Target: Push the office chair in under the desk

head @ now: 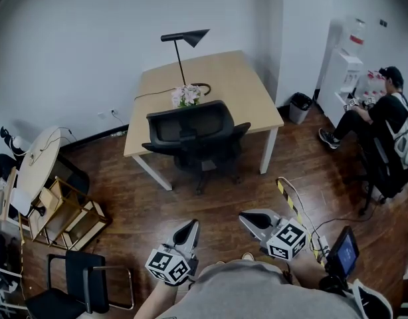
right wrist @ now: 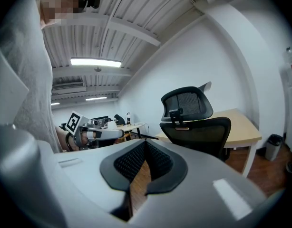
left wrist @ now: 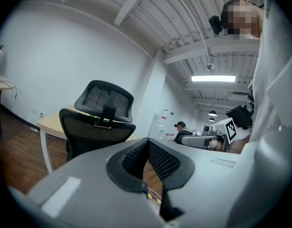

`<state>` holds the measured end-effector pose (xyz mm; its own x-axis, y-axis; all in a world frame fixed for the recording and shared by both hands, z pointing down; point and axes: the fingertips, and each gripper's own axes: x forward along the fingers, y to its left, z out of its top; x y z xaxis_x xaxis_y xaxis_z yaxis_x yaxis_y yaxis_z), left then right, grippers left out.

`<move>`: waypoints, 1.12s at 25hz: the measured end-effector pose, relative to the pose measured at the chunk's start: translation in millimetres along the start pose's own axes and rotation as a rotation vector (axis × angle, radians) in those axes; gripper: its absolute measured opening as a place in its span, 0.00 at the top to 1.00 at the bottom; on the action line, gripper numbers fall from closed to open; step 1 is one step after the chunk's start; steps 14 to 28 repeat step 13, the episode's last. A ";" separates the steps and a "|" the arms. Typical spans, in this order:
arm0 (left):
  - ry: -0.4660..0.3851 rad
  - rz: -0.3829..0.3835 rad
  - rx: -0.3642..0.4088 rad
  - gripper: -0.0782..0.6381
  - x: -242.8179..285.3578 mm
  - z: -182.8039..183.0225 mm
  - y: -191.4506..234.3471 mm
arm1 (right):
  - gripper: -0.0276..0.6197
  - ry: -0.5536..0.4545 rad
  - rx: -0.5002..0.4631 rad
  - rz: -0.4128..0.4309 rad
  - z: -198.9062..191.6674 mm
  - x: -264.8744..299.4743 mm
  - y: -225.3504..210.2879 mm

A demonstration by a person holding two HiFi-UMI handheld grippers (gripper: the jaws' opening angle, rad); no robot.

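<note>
A black mesh-backed office chair [head: 194,135] stands at the near side of the light wooden desk [head: 217,78], its back toward me and its seat partly under the top. Both grippers hover low in front of me, well short of the chair and touching nothing. My left gripper [head: 191,228] is shut and empty; its own view shows the closed pads [left wrist: 160,158] with the chair [left wrist: 101,122] beyond. My right gripper [head: 248,219] is likewise shut and empty, its pads [right wrist: 158,158] closed, with the chair [right wrist: 196,127] and desk [right wrist: 241,127] ahead.
A black lamp [head: 184,42] and flowers [head: 186,96] sit on the desk. A bin [head: 299,107], a water dispenser [head: 343,72] and a seated person [head: 377,111] are at the right. A round table [head: 38,158], a wooden shelf [head: 64,211] and a black chair [head: 78,278] stand at the left. A striped cable [head: 287,198] lies on the floor.
</note>
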<state>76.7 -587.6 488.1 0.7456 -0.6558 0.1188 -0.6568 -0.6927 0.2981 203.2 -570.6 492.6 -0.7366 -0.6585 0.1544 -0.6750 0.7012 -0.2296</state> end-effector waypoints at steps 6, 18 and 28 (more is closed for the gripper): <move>0.011 -0.007 -0.001 0.89 -0.3 -2.3 1.6 | 0.95 -0.010 -0.005 -0.005 0.4 4.9 2.6; 0.007 -0.009 -0.001 0.89 2.7 2.1 5.4 | 0.95 -0.015 -0.015 -0.014 2.0 10.4 -1.3; 0.007 -0.009 -0.001 0.89 2.7 2.1 5.4 | 0.95 -0.015 -0.015 -0.014 2.0 10.4 -1.3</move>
